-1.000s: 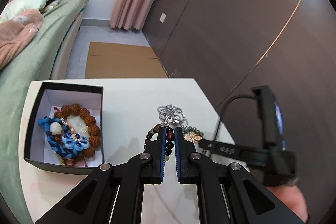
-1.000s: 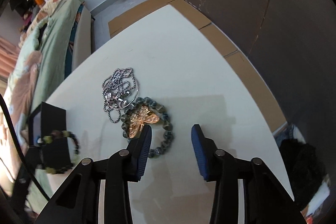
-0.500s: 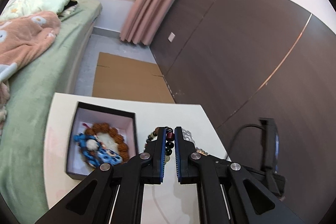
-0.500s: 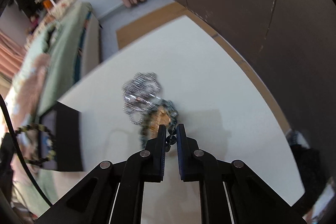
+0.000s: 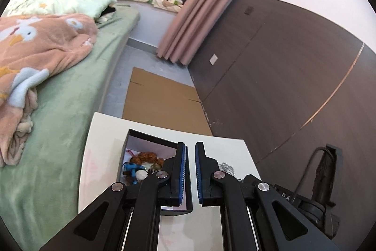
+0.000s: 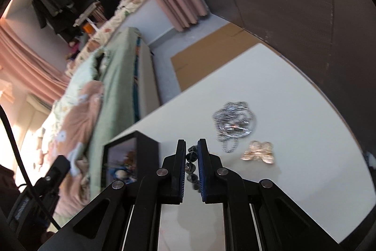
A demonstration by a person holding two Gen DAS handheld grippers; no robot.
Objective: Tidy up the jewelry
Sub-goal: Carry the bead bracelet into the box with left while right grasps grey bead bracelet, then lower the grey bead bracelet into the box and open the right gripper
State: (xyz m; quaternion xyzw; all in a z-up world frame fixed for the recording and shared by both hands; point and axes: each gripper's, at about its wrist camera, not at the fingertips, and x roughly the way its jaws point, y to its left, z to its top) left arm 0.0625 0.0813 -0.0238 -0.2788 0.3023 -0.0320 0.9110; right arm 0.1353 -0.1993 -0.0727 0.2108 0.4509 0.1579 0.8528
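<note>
My right gripper (image 6: pixel 191 147) is shut on a bracelet of dark grey faceted beads (image 6: pixel 190 155), which hangs between the pads above the white table (image 6: pixel 282 91). A gold-pink butterfly ornament (image 6: pixel 258 153) and a pile of silver chain (image 6: pixel 232 124) lie on the table just right of it. My left gripper (image 5: pixel 190 147) hovers over the black box (image 5: pixel 150 135), its jaws almost together with nothing visible between them. In the box lie a brown bead bracelet (image 5: pixel 145 155) and a blue piece (image 5: pixel 131 169). The box's near part is hidden behind my fingers.
A green bed (image 5: pixel 58 121) with a pink blanket runs along the table's left side. Flat cardboard (image 5: pixel 159 102) lies on the floor beyond the table. A dark wood wall (image 5: pixel 282 74) stands to the right. The other gripper's black body (image 5: pixel 305 201) is close by at lower right.
My right gripper closed on the grey bead bracelet and lifted it off the butterfly ornament. My left gripper moved over the box, and the dark bead bracelet it held no longer shows between its fingers.
</note>
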